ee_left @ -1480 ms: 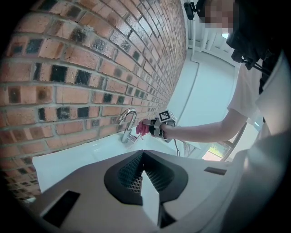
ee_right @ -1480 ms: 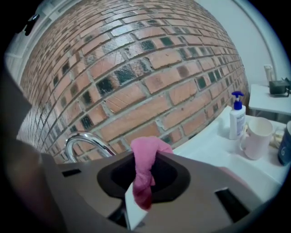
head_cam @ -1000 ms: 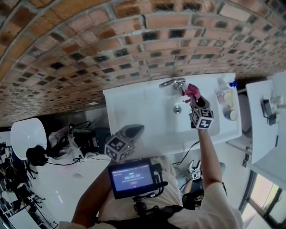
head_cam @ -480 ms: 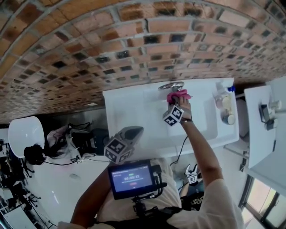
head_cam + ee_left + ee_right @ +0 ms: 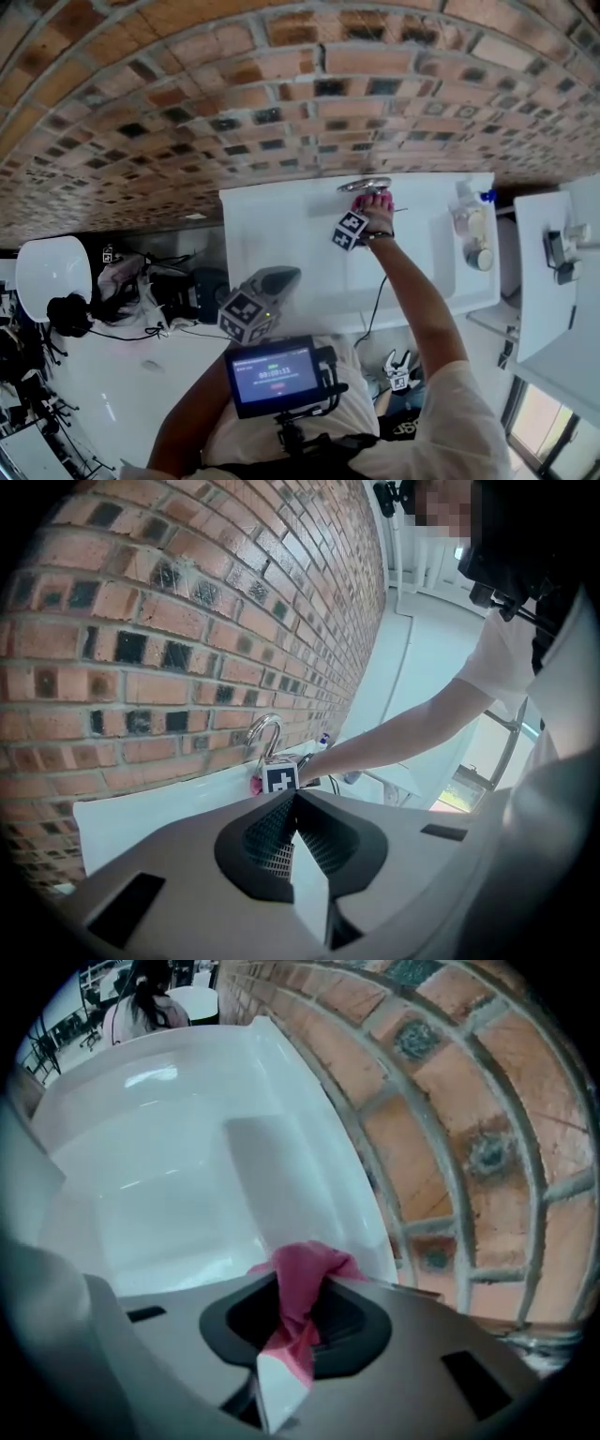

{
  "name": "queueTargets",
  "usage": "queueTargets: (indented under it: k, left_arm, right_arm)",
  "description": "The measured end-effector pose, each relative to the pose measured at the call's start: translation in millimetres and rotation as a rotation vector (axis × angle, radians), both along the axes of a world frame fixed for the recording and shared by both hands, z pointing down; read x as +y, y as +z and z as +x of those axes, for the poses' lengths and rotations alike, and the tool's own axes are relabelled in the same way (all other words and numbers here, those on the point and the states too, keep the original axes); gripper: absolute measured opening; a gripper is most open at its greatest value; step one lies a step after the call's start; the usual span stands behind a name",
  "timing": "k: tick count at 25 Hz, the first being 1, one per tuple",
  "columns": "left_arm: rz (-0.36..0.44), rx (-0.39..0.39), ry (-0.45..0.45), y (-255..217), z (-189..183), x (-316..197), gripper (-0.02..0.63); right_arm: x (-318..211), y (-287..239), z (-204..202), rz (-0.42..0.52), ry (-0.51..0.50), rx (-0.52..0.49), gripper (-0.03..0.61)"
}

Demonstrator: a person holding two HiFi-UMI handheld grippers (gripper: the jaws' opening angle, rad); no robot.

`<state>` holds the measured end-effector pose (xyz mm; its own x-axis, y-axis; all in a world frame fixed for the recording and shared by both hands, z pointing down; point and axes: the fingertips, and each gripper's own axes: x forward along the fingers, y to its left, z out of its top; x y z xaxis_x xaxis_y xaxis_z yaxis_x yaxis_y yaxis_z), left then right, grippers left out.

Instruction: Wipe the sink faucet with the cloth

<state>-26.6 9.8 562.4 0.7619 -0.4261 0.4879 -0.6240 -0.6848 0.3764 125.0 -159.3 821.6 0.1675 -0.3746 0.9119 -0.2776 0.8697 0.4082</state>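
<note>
The chrome faucet (image 5: 364, 185) stands at the back rim of the white sink (image 5: 281, 234), against the brick wall. My right gripper (image 5: 371, 206) is shut on a pink cloth (image 5: 381, 199) and holds it against the faucet's base. In the right gripper view the cloth (image 5: 302, 1283) bunches out between the closed jaws, over the sink's white ledge (image 5: 187, 1176). My left gripper (image 5: 272, 281) hangs low near my body, shut and empty. The left gripper view looks past its jaws to the curved faucet (image 5: 265, 733), with the cloth (image 5: 255, 783) at its foot.
Bottles and a jar (image 5: 473, 230) stand at the sink's right end. A white counter (image 5: 553, 272) lies further right. A round white stool (image 5: 52, 277) and cables (image 5: 159, 291) sit on the floor at left. A screen (image 5: 277, 373) hangs on my chest.
My right gripper has carried the pink cloth left and toward the wall, from beside the faucet spout over the basin to the faucet's base. The left gripper has stayed put.
</note>
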Motion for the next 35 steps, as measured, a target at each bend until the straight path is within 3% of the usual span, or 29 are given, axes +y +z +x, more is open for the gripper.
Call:
queueTargets:
  k: [4,12,17,27,35]
  left_arm:
    - [0.013,0.015,0.012,-5.8,6.1,-3.7,-0.009]
    - [0.007,0.022,0.019,-5.6,7.7,-7.9,-0.009]
    - [-0.002,0.014,0.012,0.3,5.1,-9.6,-0.009]
    - [-0.017,0.021,0.012,5.6,4.0,-11.6,-0.009]
    - [-0.038,0.029,0.041,10.8,17.2,-8.5,-0.009]
  right_arm:
    - [1.6,-4.2,13.7,-0.008,0.071,0.011,0.095]
    - [-3.0,-39.1,28.2,0.052,0.29,-0.203,0.094]
    - [-7.6,-56.6,42.1,0.097,0.434,-0.281,0.095]
    - [-11.9,-84.9,81.6,0.219,0.539,-0.3,0.094]
    - [-27.0,-66.3,91.5,0.0,0.447,-0.37,0.095]
